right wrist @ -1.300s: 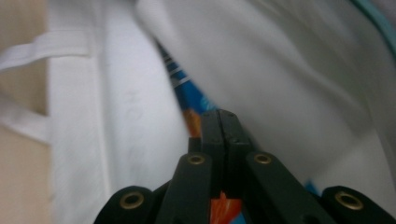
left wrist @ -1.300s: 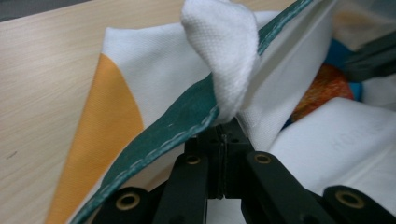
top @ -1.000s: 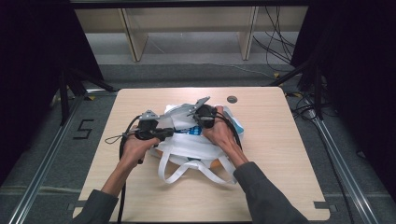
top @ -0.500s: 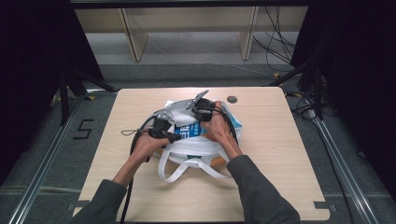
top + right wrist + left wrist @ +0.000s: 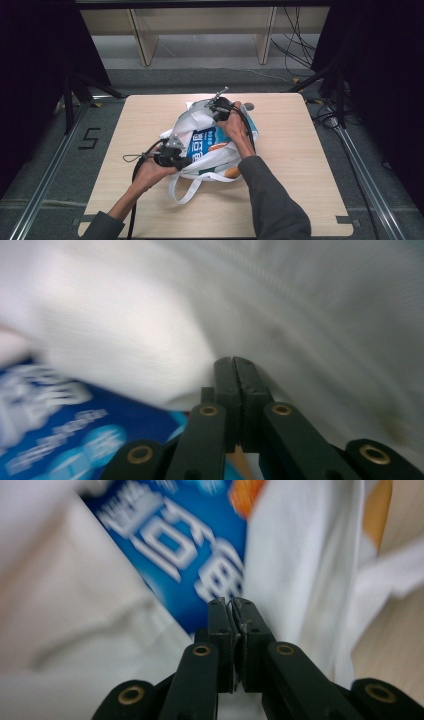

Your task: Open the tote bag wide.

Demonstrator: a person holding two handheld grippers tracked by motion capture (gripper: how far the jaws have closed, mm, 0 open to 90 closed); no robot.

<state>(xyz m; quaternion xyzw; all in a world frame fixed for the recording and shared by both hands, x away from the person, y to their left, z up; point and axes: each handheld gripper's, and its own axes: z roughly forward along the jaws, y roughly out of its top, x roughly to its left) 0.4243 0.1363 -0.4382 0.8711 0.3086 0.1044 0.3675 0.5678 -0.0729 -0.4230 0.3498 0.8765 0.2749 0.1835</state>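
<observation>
A white cloth bag lies in the middle of the table with a blue printed packet showing in its mouth. My left gripper is shut on the bag's near rim. Its jaws have just eased a hair, with thin fabric still pinched between them. In the left gripper view the tips meet in front of the packet and the white cloth. My right gripper is shut on the far rim. Its tips are buried in the cloth above the packet.
The bag's white handles loop toward the near table edge. An orange patch shows at the bag's near right side. A small dark round spot sits on the table behind the bag. Bare wood lies left and right.
The right gripper has moved toward the far side and the left toward the near side. The bag's mouth is pulled wider and more of the blue packet shows.
</observation>
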